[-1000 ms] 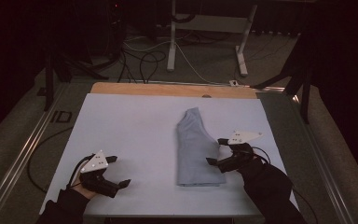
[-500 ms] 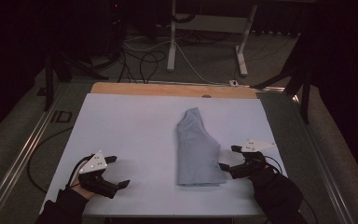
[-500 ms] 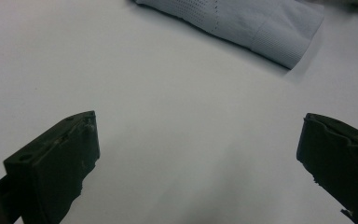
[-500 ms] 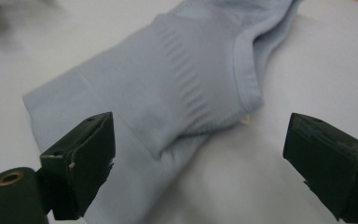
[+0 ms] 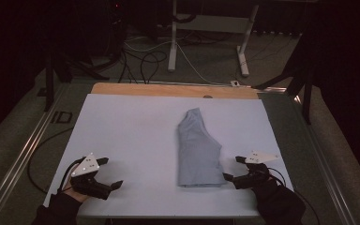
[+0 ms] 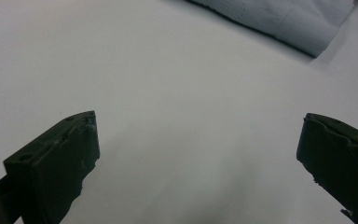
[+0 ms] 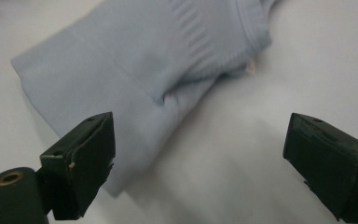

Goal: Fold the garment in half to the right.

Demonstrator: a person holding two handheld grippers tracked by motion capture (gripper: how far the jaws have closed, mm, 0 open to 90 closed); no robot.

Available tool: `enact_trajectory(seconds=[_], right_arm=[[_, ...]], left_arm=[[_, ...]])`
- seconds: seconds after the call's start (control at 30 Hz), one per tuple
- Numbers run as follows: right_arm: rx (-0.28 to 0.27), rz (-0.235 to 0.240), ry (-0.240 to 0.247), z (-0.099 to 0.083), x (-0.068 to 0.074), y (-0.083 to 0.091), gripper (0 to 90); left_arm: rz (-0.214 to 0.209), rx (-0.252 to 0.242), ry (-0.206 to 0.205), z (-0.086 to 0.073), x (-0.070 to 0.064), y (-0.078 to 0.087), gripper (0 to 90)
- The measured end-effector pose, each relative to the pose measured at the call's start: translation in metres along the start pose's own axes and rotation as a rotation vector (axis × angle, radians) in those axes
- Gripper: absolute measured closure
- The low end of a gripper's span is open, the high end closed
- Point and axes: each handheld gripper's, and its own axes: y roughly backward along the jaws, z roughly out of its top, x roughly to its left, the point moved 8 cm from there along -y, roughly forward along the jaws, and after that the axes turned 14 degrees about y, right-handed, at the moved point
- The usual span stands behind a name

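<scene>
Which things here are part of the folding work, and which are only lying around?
Part of the work:
- folded light blue garment
- right gripper, open, beside the garment's near corner
- left gripper, open, over bare table
- white table top

Only lying around:
- cables on the floor
- white stand legs behind the table

- The left gripper [image 5: 105,174] has a black body, two blunt black jaws and a pale grey three-cornered plate dotted with small dark marks on top.
- A thin black cable loops away from it on the left side.
- The right gripper [image 5: 232,169] is built the same, with black jaws, a grey plate and a black cable.
- Its near jaw mount carries a brass-coloured ring.
- Both forearms wear dark sleeves.
</scene>
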Motion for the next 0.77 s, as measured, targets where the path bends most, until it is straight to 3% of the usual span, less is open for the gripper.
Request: enact_trajectory(seconds=[0.33,0.77], right_arm=[[0.015,-0.02,-0.033,-0.0071,-0.0041,-0.0016,9.3],[0.03,-0.026,-0.007,-0.0062,-0.0031,-0.0043,9.3]], left_arm=[[0.023,-0.004,0.022,-0.0033,0.007,-0.0007,0.4],[0.021,-0.006,0.01,-0.0018,0.0025,-0.0037,0.4]])
